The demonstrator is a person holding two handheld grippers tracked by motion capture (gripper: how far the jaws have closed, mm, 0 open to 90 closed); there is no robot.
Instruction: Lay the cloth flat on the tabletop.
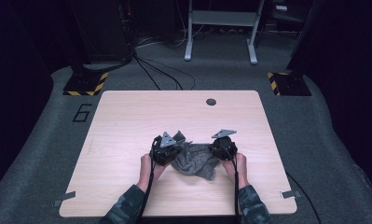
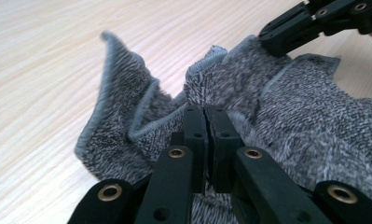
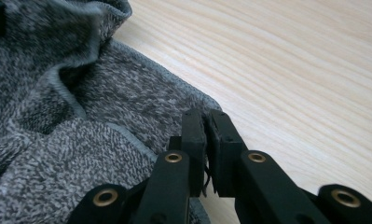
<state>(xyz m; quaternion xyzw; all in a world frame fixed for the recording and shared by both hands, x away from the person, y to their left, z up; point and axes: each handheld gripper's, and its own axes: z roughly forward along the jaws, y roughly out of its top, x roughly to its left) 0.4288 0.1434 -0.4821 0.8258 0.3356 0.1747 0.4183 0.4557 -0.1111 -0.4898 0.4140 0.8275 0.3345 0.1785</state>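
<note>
A grey knitted cloth (image 1: 195, 162) lies crumpled on the near half of the wooden table (image 1: 127, 121), bunched into folds between the two grippers. My left gripper (image 1: 171, 150) is at its left end; in the left gripper view the jaws (image 2: 205, 114) are pressed together with a fold of the cloth (image 2: 127, 107) pinched in them. My right gripper (image 1: 219, 150) is at the cloth's right end, shut (image 3: 205, 116) on the hemmed edge of the cloth (image 3: 81, 140). The right gripper (image 2: 314, 21) also reaches in at the top right of the left gripper view.
A dark round hole (image 1: 211, 101) sits near the table's far edge. Bare wood surrounds the cloth on all sides. Beyond the table are black-and-yellow striped stand bases (image 1: 86, 84), cables on grey carpet and a white frame (image 1: 221, 28).
</note>
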